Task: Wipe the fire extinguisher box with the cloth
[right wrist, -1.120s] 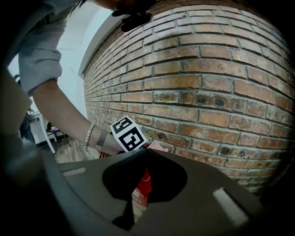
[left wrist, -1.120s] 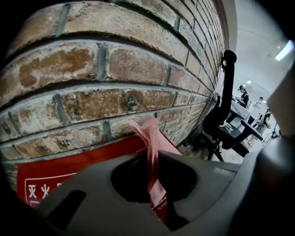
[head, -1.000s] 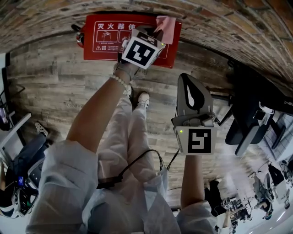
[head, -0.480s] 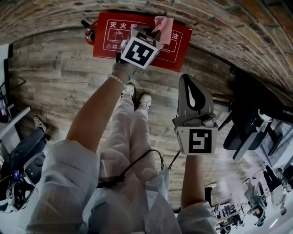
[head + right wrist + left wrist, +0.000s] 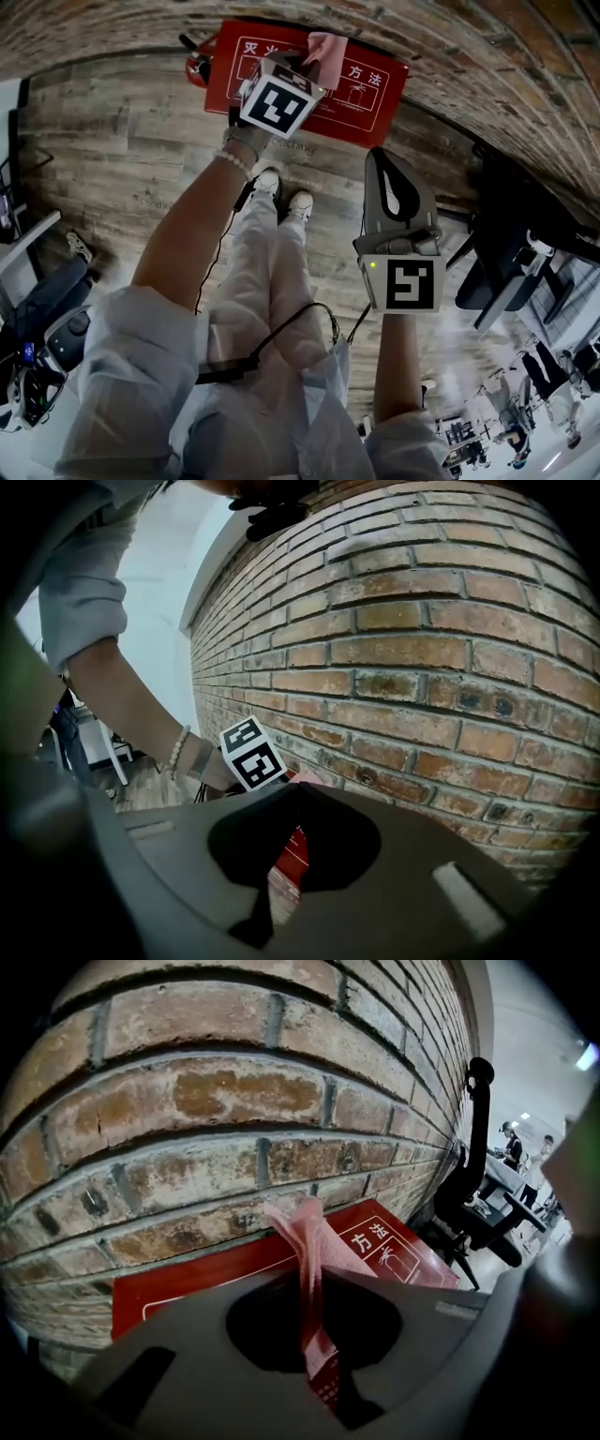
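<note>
Worn grey-brown wood-plank floor point(image 5: 112, 141) at the foot of a red-brown brick wall point(image 5: 216, 1101); black office chair point(image 5: 473, 1194) beside it. Red rectangular fire extinguisher box point(image 5: 375, 89) against the wall, white characters "方法" legible. Left gripper point(image 5: 302, 64) clamped on pink cloth point(image 5: 323, 49), now near the middle of the box's wall-side edge, a second ago at its right corner. Right gripper point(image 5: 389, 183) closed, empty, well apart from the box.

The fire extinguisher box point(image 5: 370, 92) stands on the floor point(image 5: 112, 159) against the foot of the brick wall point(image 5: 469, 37). The cloth point(image 5: 324, 47) sits between the left gripper's point(image 5: 305, 64) jaws, over the box. The right gripper point(image 5: 380, 161) hangs right of the box, nearer the person, with an office chair point(image 5: 511, 248) farther right.
</note>
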{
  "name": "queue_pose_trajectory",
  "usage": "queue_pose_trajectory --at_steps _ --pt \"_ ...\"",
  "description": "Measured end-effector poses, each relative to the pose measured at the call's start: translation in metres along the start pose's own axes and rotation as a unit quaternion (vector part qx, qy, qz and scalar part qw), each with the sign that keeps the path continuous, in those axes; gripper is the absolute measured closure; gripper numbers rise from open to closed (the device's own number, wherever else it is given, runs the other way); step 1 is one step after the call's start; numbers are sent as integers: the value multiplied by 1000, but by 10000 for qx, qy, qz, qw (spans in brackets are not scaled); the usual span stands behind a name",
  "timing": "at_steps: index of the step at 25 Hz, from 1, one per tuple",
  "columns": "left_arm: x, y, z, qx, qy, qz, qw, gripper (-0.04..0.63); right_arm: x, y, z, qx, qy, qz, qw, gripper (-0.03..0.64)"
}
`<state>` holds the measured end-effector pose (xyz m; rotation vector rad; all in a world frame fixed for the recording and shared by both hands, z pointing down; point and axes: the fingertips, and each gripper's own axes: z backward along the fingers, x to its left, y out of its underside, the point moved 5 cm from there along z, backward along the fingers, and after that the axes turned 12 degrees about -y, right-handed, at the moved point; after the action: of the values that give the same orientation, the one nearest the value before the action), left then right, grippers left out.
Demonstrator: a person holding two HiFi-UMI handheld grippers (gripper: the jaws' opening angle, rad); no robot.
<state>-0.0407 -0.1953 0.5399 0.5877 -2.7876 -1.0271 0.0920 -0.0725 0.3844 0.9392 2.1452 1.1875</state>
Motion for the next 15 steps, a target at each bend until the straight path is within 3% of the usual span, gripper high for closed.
queue_pose_trajectory --at_steps 15 --pt "54 22 16 144 -328 148 9992 584 17 -10 -27 11 -260 82 9996 612"
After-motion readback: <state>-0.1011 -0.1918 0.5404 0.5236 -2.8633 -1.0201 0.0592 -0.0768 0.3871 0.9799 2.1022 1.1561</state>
